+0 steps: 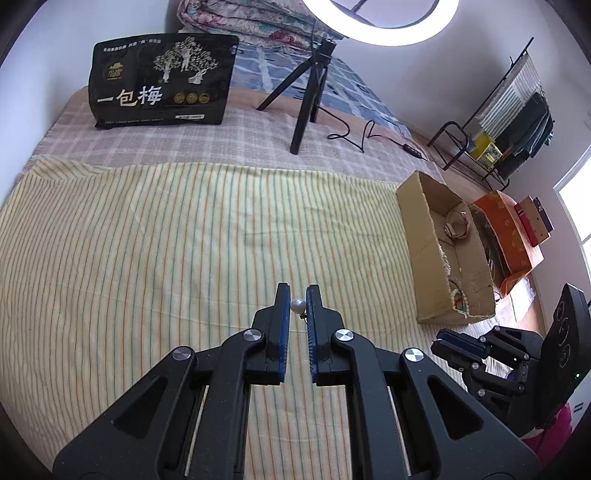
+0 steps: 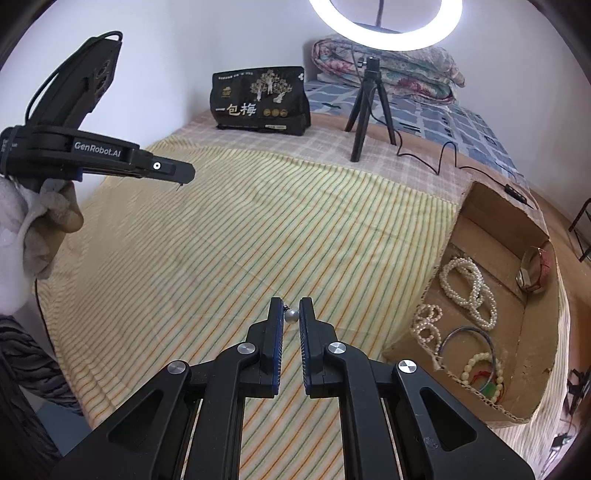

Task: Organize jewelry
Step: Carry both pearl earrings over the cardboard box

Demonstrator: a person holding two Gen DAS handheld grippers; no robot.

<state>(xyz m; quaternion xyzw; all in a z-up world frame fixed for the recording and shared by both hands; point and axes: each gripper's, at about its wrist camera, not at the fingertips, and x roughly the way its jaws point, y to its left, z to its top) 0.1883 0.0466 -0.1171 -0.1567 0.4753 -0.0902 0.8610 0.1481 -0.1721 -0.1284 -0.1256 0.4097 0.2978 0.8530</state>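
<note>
Striped yellow cloth [image 1: 184, 258] covers the near part of the bed; beyond it a checked pink sheet carries a black snack bag [image 1: 159, 79] and a small black tripod [image 1: 308, 96] under a ring light [image 1: 380, 22]. Folded floral quilt [image 2: 388, 66] at the far end by the wall.

My left gripper [image 1: 298, 295] is held above the striped cloth. Its jaws are pinched on a pearl earring [image 1: 297, 306]: the bead sits between the blue pads near the tips, and a small metal post shows just below it.

My right gripper [image 2: 291, 308] likewise clamps a second pearl earring [image 2: 291, 316] between its tips, the post pointing toward the left-hand finger.

Cardboard box [image 2: 480, 206] sits on the bed to my right, open at the top. Inside, seen from the right wrist view: white pearl bracelets [image 2: 469, 288] near the middle, a watch with a pink strap [image 2: 533, 271] against the far wall, a thin metal bangle [image 2: 467, 338], and a pale bead bracelet [image 2: 484, 373] at the near end. Both earrings are outside the box, well apart from it.

From the right wrist view, a gloved hand [image 2: 40, 221] grips the left tool's handle.
</note>
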